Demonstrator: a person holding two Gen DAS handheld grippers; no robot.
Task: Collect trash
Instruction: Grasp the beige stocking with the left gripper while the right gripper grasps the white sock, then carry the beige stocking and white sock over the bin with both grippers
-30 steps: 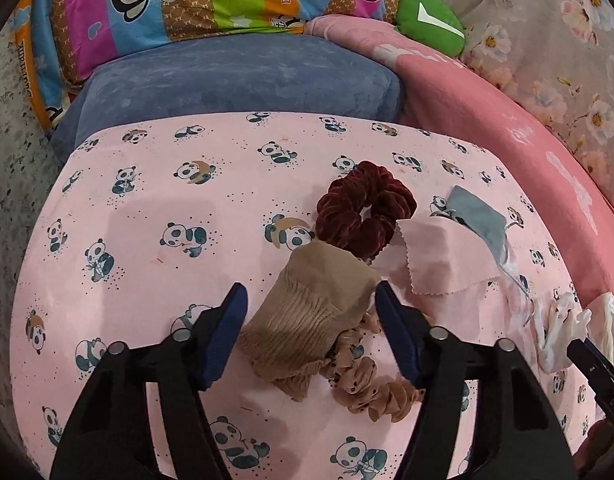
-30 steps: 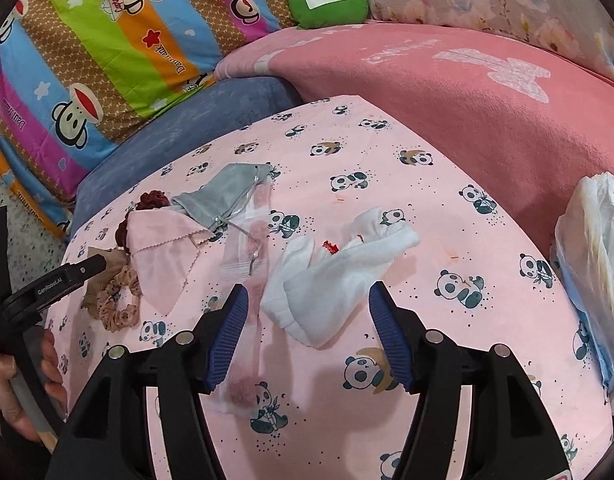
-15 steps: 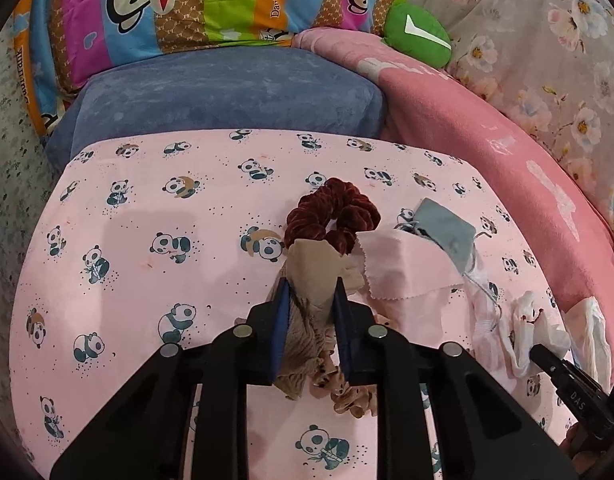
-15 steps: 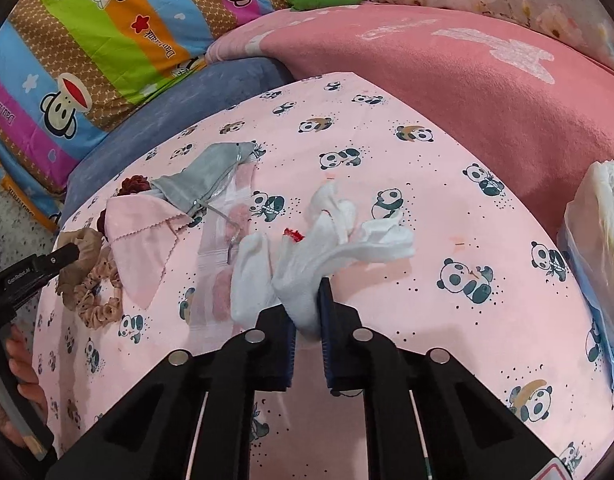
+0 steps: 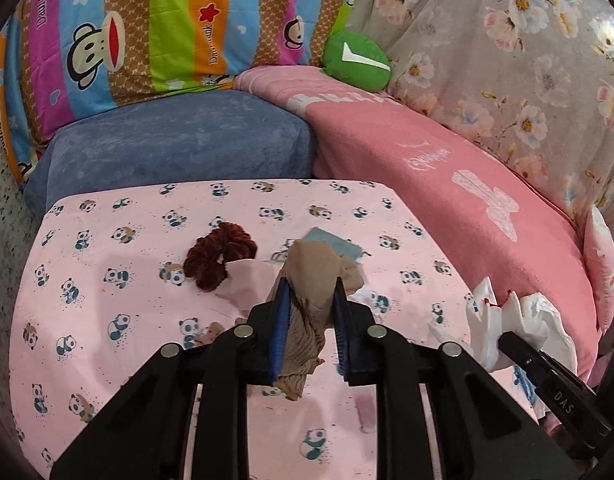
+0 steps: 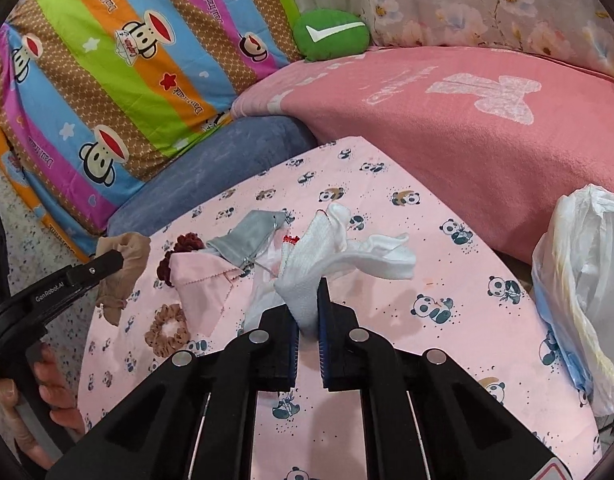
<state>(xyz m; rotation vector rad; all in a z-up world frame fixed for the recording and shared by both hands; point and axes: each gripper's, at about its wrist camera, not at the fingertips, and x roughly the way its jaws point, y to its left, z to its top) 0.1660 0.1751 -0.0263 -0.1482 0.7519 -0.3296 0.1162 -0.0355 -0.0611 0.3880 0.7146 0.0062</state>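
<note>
My left gripper (image 5: 309, 288) is shut on a tan stocking (image 5: 307, 320) and holds it lifted above the pink panda sheet (image 5: 127, 320); the stocking also shows in the right wrist view (image 6: 121, 276). My right gripper (image 6: 307, 292) is shut on a white sock (image 6: 327, 256) and holds it raised off the sheet; the sock also shows in the left wrist view (image 5: 507, 320). A white plastic bag (image 6: 583, 280) sits at the right edge of the sheet.
On the sheet lie a dark red scrunchie (image 5: 219, 256), a tan scrunchie (image 6: 167, 330), a pink cloth (image 6: 203, 284), a grey cloth (image 6: 247, 238) and a clear wrapper. Behind are a blue cushion (image 5: 167, 148), pink blanket (image 5: 447, 200), striped pillow and green cushion (image 5: 355, 62).
Both grippers closed, the left on the tan stocking and the right on the white sock, then lifted them off the sheet. The tan scrunchie stayed on the sheet.
</note>
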